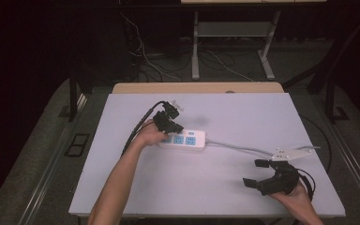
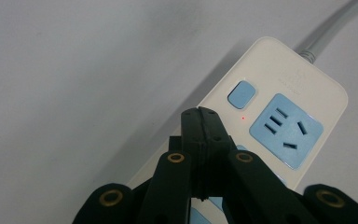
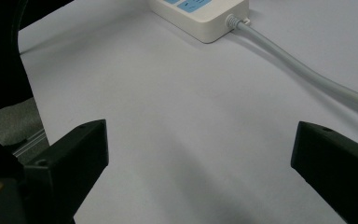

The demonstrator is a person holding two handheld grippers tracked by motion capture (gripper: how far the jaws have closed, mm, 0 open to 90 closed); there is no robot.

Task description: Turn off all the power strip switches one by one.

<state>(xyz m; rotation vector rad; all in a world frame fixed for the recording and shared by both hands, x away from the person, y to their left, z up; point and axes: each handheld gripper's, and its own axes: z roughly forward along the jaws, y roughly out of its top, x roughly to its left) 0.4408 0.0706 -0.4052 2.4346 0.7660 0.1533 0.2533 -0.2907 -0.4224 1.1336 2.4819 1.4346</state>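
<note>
Surrounding all: dark room, grey floor (image 1: 37, 154), cables (image 1: 145, 61) and white stand legs (image 1: 195, 47) behind. Spanning middle: pale lilac tabletop (image 1: 243, 117), wooden edge at far side. Lying left of centre on tabletop: white power strip (image 1: 183, 140) with blue sockets, grey cord (image 1: 239, 147) trailing right. Pressing down above strip near blue switch (image 2: 241, 94): left tool (image 1: 173, 126), jaws together, nothing between. Resting near right front corner, well apart from strip: right tool (image 1: 258, 172), jaws wide apart, empty.
</note>
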